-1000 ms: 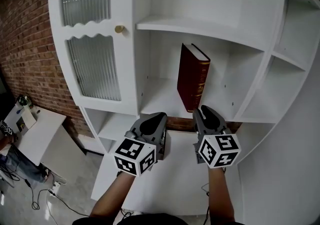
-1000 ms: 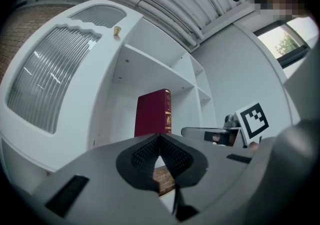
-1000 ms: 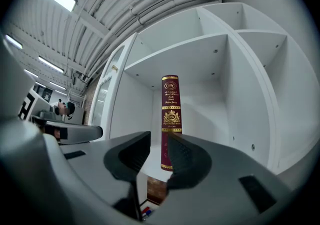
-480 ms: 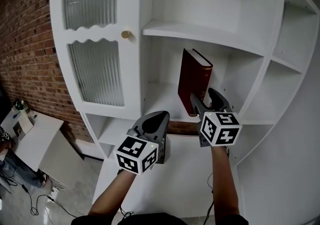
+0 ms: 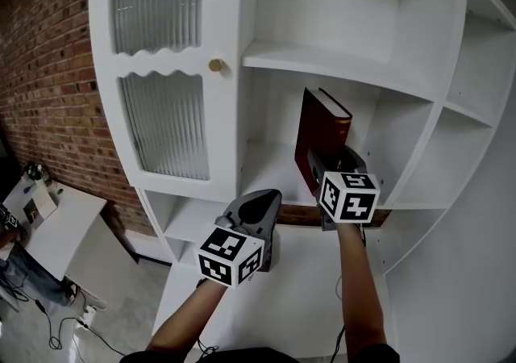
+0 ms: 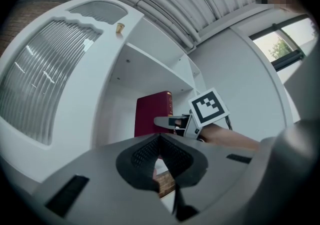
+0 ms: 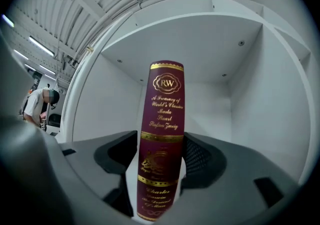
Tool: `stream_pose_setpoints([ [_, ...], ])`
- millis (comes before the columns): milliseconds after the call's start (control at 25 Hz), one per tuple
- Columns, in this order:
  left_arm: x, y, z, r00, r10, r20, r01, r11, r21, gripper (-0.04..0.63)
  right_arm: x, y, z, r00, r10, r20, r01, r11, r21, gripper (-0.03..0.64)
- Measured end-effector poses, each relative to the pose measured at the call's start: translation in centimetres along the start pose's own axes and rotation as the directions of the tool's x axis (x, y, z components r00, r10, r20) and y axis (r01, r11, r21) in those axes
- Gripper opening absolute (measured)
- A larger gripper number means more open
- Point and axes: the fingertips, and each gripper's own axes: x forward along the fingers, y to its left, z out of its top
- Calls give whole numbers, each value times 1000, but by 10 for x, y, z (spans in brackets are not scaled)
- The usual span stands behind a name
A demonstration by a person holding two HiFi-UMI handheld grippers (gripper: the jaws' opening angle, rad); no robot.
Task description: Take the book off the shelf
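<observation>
A dark red book [image 5: 322, 123] with gold lettering stands upright on the white shelf [image 5: 270, 172] of a cabinet. In the right gripper view its spine [image 7: 162, 134] fills the middle. My right gripper [image 5: 326, 161] is open, one jaw on either side of the lower spine, with a gap showing on the left side. My left gripper [image 5: 262, 202] is shut and empty, held lower and to the left, in front of the shelf's edge. From the left gripper view the book [image 6: 152, 114] and the right gripper [image 6: 167, 121] show beyond my shut left gripper [image 6: 160, 141].
A ribbed-glass cabinet door [image 5: 161, 123] with a brass knob [image 5: 215, 65] is left of the book's bay. More white shelves lie above and to the right. A brick wall [image 5: 48, 71] and a white table [image 5: 56, 224] are at the left. A person [image 7: 37, 106] stands far off.
My right gripper has opened and moved up and forward, so its jaws now straddle the book's spine. The left gripper has drifted slightly right and stayed shut.
</observation>
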Motion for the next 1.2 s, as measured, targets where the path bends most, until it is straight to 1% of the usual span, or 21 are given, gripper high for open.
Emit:
stream_pose_setpoints([
  [400,2,5,-11,1000,4,-15,-5,1000,-4,15,25,-2,-23,999,-5,-54,6,1000,13,275],
  [720,1,17,-14,1000,21,-18,-22,999,-25,15,37,-3,-30,997,-16,-75,16,1000,0,275],
  [800,1,18,-14,1000,20,-15,-21,999,-33,15,37,-5,-31,997,-27,-76,27,1000,-1,271],
  [880,1,19,-14,1000,19,-13,-20,999,-43,15,37,-6,-31,997,-32,-76,32,999,4,250],
  [1200,-2,18,-15,1000,16,-13,-16,998,-57,15,33,-4,-31,996,-36,-80,37,999,9,244],
])
